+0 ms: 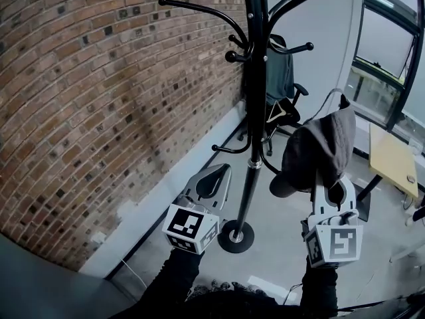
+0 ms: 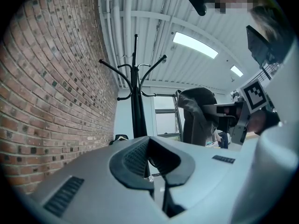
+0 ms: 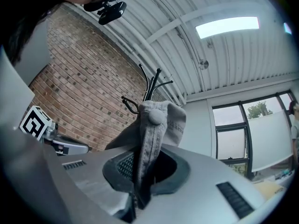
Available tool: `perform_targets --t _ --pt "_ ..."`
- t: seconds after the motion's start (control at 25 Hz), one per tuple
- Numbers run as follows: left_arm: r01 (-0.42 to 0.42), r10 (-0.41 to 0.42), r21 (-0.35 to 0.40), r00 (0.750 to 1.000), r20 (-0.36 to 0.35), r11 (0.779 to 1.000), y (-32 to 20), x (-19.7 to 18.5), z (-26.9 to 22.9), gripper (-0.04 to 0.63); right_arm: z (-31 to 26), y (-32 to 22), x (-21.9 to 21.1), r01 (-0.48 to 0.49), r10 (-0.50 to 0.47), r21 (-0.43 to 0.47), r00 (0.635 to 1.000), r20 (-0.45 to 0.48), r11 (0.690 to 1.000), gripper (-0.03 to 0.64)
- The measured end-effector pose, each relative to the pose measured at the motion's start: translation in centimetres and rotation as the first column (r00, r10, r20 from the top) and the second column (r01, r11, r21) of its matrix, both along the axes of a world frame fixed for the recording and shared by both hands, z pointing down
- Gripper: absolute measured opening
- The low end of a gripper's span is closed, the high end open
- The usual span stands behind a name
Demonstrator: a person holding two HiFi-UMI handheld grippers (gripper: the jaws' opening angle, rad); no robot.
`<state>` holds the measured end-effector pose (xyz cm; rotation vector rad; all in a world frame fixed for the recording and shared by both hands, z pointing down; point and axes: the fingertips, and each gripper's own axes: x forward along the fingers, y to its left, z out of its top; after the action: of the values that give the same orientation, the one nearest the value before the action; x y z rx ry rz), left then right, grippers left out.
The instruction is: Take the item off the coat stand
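A black coat stand (image 1: 254, 111) rises by the brick wall, and its hooks are bare in the head view. A grey cap (image 1: 319, 148) hangs free of the stand to its right, pinched by my right gripper (image 1: 330, 181), which points upward. In the right gripper view the cap (image 3: 156, 125) is clamped between the jaws of that gripper (image 3: 148, 148), with the stand (image 3: 152, 80) behind it. My left gripper (image 1: 222, 169) is left of the pole, shut with nothing between its jaws. The left gripper view shows its closed jaws (image 2: 148, 146), the stand (image 2: 137, 101) and the cap (image 2: 196, 113).
A brick wall (image 1: 99, 98) runs along the left. The stand's round base (image 1: 237, 236) sits on the grey floor. Behind the stand is an office chair (image 1: 282, 85) with dark cloth on it. A wooden table (image 1: 392, 158) and large windows (image 1: 388, 52) are at the right.
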<state>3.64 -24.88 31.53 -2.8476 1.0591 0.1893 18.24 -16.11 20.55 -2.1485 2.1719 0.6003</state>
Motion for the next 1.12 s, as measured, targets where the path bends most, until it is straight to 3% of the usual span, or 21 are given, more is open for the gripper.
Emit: perform_targets --t 0.2,0.36,1.12 --pt "-0.008 0.008 -0.003 1.000 0.003 1.000 0.4 1.8 0.3 0.008 3.4 0.3 3.8 -0.039 0.039 -0.011 0.997 0.067 0.999 0.025" --pt "-0.007 0.007 -0.005 1.000 0.007 1.000 0.6 3.0 0.4 0.008 5.0 0.4 6.2 -0.071 0.073 -0.047 0.997 0.035 0.996 0.025" --pt "-0.004 0.004 -0.019 1.000 0.019 1.000 1.2 7.8 1.3 0.008 7.8 0.1 11.3 -0.055 0.063 -0.090 0.995 0.083 0.994 0.025"
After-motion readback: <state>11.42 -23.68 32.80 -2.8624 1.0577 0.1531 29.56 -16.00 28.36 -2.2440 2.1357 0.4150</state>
